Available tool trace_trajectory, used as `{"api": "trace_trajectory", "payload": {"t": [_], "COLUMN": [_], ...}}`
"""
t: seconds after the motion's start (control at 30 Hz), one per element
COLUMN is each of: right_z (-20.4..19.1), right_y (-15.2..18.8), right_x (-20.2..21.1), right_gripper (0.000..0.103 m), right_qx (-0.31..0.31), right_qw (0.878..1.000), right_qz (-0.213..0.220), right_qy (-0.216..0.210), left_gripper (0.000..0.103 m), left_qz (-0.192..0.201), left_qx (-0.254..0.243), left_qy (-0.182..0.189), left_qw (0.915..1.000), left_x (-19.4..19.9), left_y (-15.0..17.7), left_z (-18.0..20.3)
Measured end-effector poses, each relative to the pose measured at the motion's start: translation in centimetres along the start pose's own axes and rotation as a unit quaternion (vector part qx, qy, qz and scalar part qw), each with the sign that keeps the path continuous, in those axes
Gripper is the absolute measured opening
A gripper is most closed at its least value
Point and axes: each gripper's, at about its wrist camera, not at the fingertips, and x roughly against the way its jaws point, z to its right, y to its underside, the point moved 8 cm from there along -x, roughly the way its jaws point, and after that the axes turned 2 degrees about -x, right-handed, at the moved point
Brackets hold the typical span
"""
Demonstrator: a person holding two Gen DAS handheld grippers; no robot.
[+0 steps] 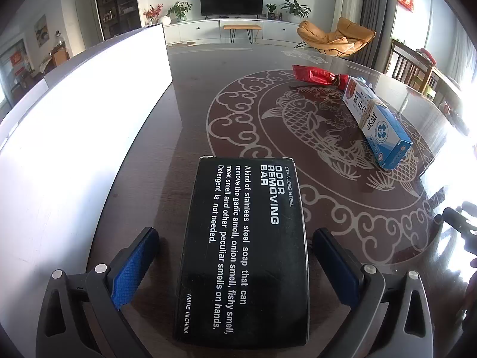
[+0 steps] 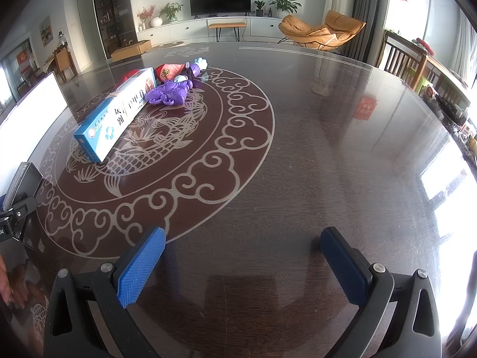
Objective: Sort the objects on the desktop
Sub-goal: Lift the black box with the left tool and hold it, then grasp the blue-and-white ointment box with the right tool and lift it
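A black "Odor Removing Bar" box (image 1: pixel 244 247) lies flat on the dark table between the fingers of my left gripper (image 1: pixel 235 256). The jaws stand open, with a gap on each side of the box. Its edge shows at the far left of the right wrist view (image 2: pixel 25 179). A blue and white medicine box (image 1: pixel 377 125) (image 2: pixel 116 113) lies on the fish pattern. Behind it are a red packet (image 1: pixel 316 74) (image 2: pixel 168 71) and a purple toy (image 2: pixel 170 92). My right gripper (image 2: pixel 243 265) is open and empty over bare table.
A large white bin or board (image 1: pixel 74 137) (image 2: pixel 29 113) stands along the table's left side. The round table (image 2: pixel 328 155) has a glossy dark top with a white fish and cloud pattern. Chairs (image 2: pixel 399 56) stand beyond its far right edge.
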Motion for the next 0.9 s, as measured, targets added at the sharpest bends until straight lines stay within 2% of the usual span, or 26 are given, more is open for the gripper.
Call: {"api": "trace_trajectory", "payload": {"t": [0.37,0.43,0.47,0.53,0.57,0.63,0.7,0.83,0.87,0.9], "right_z": [-0.1,-0.6,-1.5,-3.8,-6.2,-10.2,-13.8,-17.0,-17.4,-17.7], "right_y": [0.0,-0.3,-1.1,-2.8,-4.2,-5.9,-7.5,-9.3,-9.3,-9.2], "right_x": [-0.1,0.6,1.2,2.1,2.4,1.7,-0.2,-3.8,-4.4,-5.1], "right_gripper": [0.103,0.103,0.103,0.103,0.103,0.103,0.103,0.102,0.100,0.087], "right_qx": [-0.001,-0.017,-0.040,-0.055,-0.047,-0.026,-0.009,0.019,0.020,0.017], "right_qw": [1.000,0.999,0.997,0.993,0.990,0.987,0.987,0.992,0.991,0.990], "right_qz": [0.001,-0.002,0.001,0.009,0.009,-0.012,-0.045,-0.064,-0.072,-0.080], "right_qy": [-0.001,-0.033,-0.069,-0.108,-0.134,-0.158,-0.154,-0.105,-0.107,-0.112], "left_gripper": [0.103,0.103,0.103,0.103,0.103,0.103,0.103,0.103,0.103,0.103], "left_qz": [0.000,0.000,0.000,0.000,0.000,0.000,0.000,0.000,0.000,0.000], "left_qx": [0.000,0.000,0.000,0.000,0.000,0.000,0.000,0.001,0.001,0.001], "left_qy": [0.000,0.000,0.000,0.000,0.000,0.000,0.000,0.000,0.000,0.000], "left_qw": [1.0000,1.0000,1.0000,1.0000,1.0000,1.0000,1.0000,1.0000,1.0000,1.0000], "left_x": [0.0,0.0,0.0,-0.1,-0.1,-0.1,-0.1,-0.1,-0.1,-0.1], "left_y": [0.0,0.0,0.0,-0.1,-0.1,-0.1,-0.1,-0.1,-0.1,-0.1], "left_z": [0.0,0.0,0.0,0.1,0.1,0.1,0.1,0.1,0.1,0.1]}}
